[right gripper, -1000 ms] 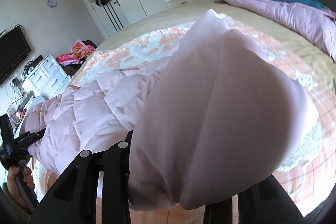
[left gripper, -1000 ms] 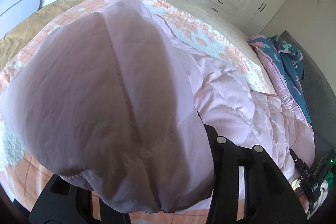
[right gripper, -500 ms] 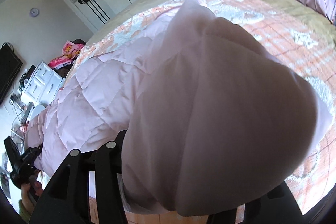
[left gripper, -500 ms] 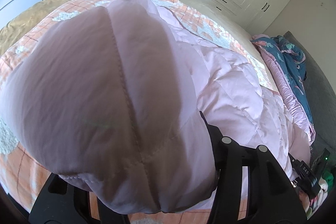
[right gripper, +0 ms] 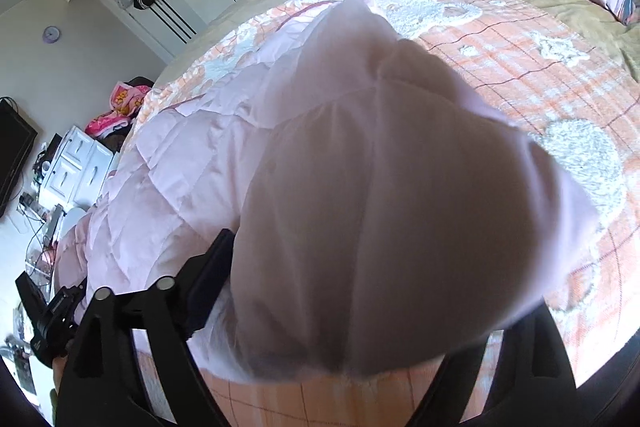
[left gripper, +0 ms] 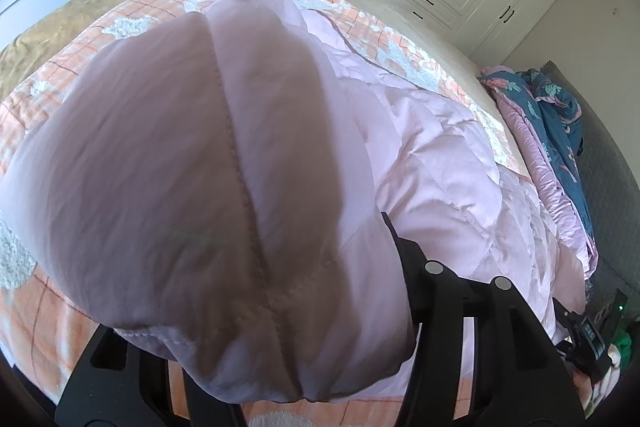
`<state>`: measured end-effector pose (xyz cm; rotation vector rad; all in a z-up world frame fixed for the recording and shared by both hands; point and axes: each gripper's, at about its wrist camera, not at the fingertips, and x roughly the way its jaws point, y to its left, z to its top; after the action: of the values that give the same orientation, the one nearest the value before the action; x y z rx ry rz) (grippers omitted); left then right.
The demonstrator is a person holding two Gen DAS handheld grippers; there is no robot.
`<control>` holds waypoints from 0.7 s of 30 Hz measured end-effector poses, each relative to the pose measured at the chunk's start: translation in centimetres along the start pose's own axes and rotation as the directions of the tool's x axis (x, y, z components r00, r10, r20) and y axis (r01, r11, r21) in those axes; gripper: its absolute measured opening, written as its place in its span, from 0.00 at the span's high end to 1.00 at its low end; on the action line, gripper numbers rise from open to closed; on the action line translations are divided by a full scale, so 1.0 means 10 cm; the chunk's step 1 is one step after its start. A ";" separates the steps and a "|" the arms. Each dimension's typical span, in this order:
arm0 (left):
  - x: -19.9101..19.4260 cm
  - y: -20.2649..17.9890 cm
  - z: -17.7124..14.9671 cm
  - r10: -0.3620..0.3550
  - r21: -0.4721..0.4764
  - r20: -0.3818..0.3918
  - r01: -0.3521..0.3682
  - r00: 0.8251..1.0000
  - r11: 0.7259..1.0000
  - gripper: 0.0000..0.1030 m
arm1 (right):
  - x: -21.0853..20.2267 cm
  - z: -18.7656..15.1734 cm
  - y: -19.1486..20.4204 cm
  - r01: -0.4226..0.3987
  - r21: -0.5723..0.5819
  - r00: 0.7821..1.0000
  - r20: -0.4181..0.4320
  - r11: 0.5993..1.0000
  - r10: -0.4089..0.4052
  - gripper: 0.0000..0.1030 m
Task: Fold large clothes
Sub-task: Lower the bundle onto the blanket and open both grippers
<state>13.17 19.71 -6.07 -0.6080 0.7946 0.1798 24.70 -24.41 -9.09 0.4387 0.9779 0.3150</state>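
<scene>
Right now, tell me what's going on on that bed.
A person with a gripper in each hand is folding a pale pink quilted jacket on the bed's orange checked blanket. The left gripper has a puffy fold of it bunched between its fingers. The right gripper has another fold between its fingers, but they are opening, so that side looks about to be let go.

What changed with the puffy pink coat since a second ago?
The right tool has spread its jaws and is still opening, letting go of the pink coat, which still bulges between them. The coat has sunk closer to the orange checked blanket. The left tool stays clamped on its end of the coat.
</scene>
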 end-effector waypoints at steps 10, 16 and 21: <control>-0.03 0.05 -0.01 -0.017 -0.006 -0.005 0.017 1.000 1.000 0.50 | -0.20 -0.08 0.04 0.028 -0.026 1.000 0.015 0.999 -0.028 0.06; -0.12 0.10 -0.03 -0.019 -0.015 -0.029 0.018 0.999 1.000 0.30 | -0.35 -0.13 0.07 0.058 -0.061 0.998 0.028 0.996 -0.056 0.06; -0.27 0.10 -0.09 -0.006 0.016 -0.037 0.006 0.999 1.000 0.12 | -0.51 -0.18 0.10 0.099 -0.102 0.993 0.068 0.990 -0.092 0.04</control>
<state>10.38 20.19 -5.05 -0.6000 0.8292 0.1569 20.46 -25.41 -5.75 0.3031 0.9129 0.2635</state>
